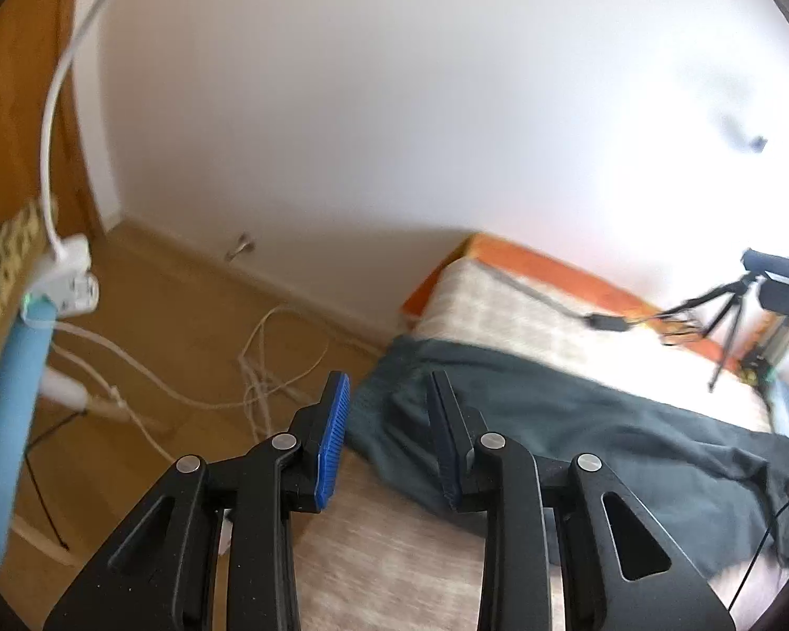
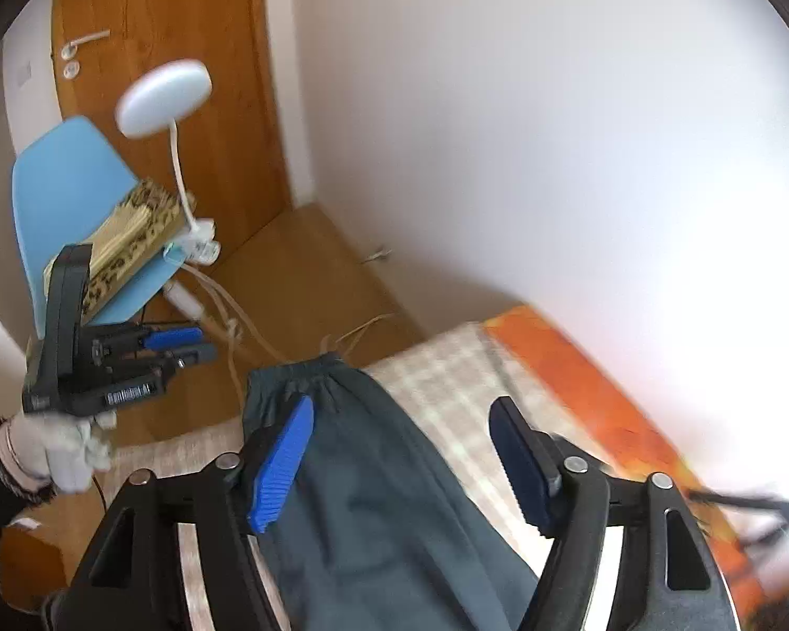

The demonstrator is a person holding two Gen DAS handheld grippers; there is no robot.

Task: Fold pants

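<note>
Soft dark pants (image 2: 373, 473) lie lengthwise, gathered waistband farthest from both empty, parted tongs: left (image 1: 389, 436), right (image 2: 400, 462).

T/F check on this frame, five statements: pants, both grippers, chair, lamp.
1. The dark pants lie spread on the bed. True.
2. The right gripper is clamped on the pants. False: its jaws stand wide, nothing between the pads.
3. The left gripper holds no cloth. True.
4. The chair is red. False: it is light blue.
5. The white lamp lies on the bed. False: it stands by the chair, near the door.
</note>
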